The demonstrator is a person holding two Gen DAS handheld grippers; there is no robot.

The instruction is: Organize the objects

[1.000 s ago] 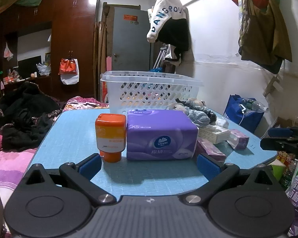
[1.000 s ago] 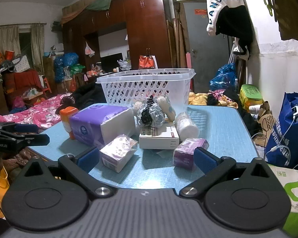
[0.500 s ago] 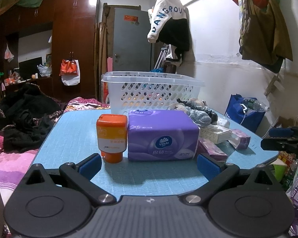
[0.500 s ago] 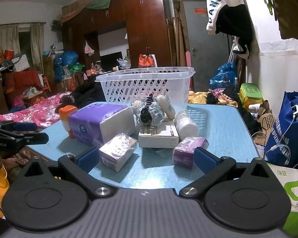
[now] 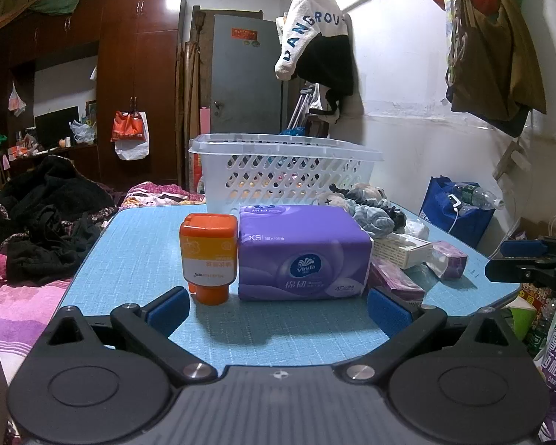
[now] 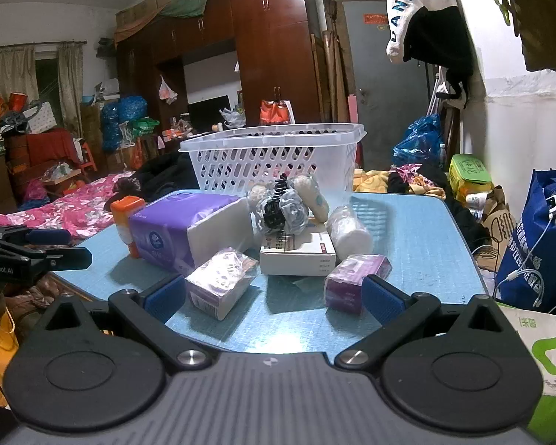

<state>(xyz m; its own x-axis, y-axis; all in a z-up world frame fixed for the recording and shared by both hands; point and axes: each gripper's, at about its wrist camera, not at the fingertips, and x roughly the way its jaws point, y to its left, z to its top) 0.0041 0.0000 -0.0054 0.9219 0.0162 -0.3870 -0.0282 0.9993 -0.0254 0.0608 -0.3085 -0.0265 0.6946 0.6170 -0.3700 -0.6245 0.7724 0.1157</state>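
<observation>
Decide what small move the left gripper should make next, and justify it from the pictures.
Probably ease the open left gripper forward around the purple tissue pack. The pack sits directly ahead between its fingers, and nothing is held yet. The white basket stands just behind.

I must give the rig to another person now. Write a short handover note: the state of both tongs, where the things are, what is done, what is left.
Left tongs: open, empty, at the table's near edge, facing the orange bottle and purple tissue pack.
Right tongs: open, empty, facing two small wrapped packs.
On the blue table: also a white box, scrunchies on it, a white roll.
White basket: at the far side; contents unclear.
Done: nothing gripped yet.
Left: probably move every item into the basket.
</observation>
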